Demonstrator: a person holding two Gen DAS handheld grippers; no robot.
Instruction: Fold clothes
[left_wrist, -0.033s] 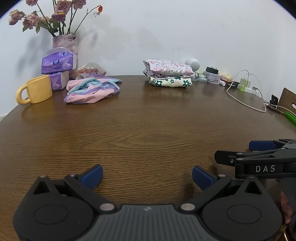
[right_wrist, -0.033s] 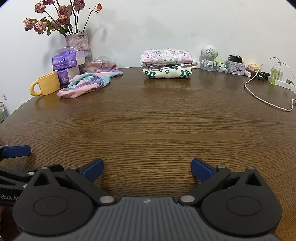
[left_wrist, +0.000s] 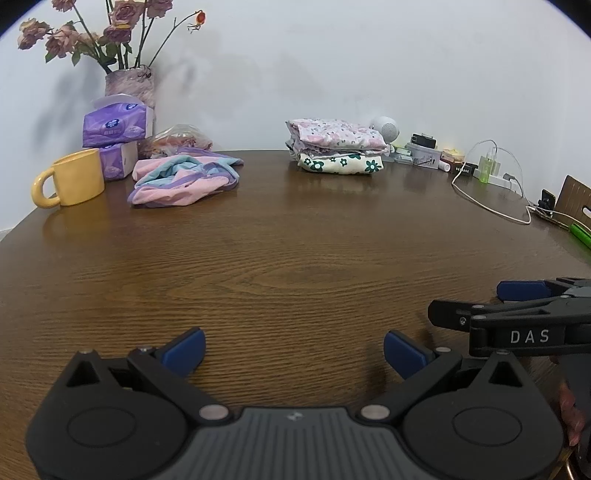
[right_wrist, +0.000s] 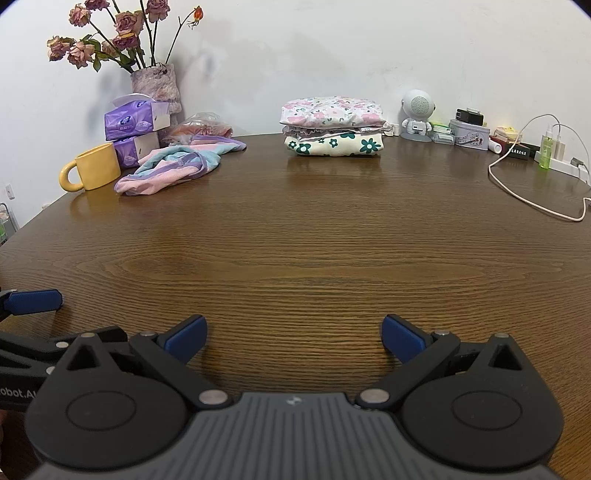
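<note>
A: Start with the biggest thing. What's on the dark brown wood-grain table (right_wrist: 295, 240)?

B: Mostly bare wood in the middle. At the far edge, by the white wall, sits a neat stack of folded floral garments (right_wrist: 332, 127), pink print on top and cream with green flowers beneath. I'd judge those finished.

A: And what's left?

B: One crumpled pink, blue and purple striped garment (right_wrist: 173, 166), lying in a loose heap far left, just beside a yellow ceramic mug (right_wrist: 92, 171) and two purple tissue packs (right_wrist: 135, 129). It looks like the only piece not yet folded, so the job seems well along but not done.

A: The tools?

B: The left gripper (left_wrist: 293, 349) has its blue-padded jaws spread wide with nothing between them, only table. The right gripper (right_wrist: 293, 336) is the same, wide and empty. Both sit near the front edge, side by side, well apart from the heap.

A: So next?

B: Probably reach across to the far left and bring the crumpled piece onto the bare centre.
</note>
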